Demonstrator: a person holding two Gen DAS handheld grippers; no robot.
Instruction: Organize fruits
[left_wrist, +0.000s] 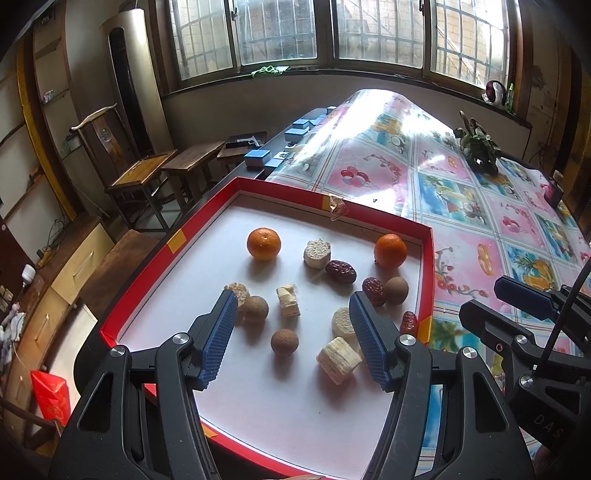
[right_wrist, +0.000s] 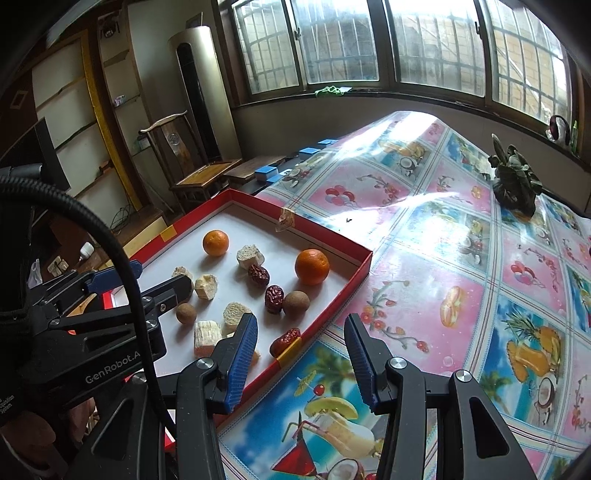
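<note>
Both grippers apart, holding nothing: left gripper (left_wrist: 293, 334) over tray (left_wrist: 428, 258), longan (left_wrist: 284, 342) just below the gap; right gripper (right_wrist: 301, 354) over tablecloth (right_wrist: 424, 295). Fruits scattered in tray. Drop straight onto longan, w/ pads clear of neighbouring banana pcs.

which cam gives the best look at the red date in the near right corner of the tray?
Right wrist view. The red date lies in full sight against the tray wall, beside the yellow tape. In the left wrist view the same date is partly hidden behind the left gripper finger, so only its right side shows.
</note>
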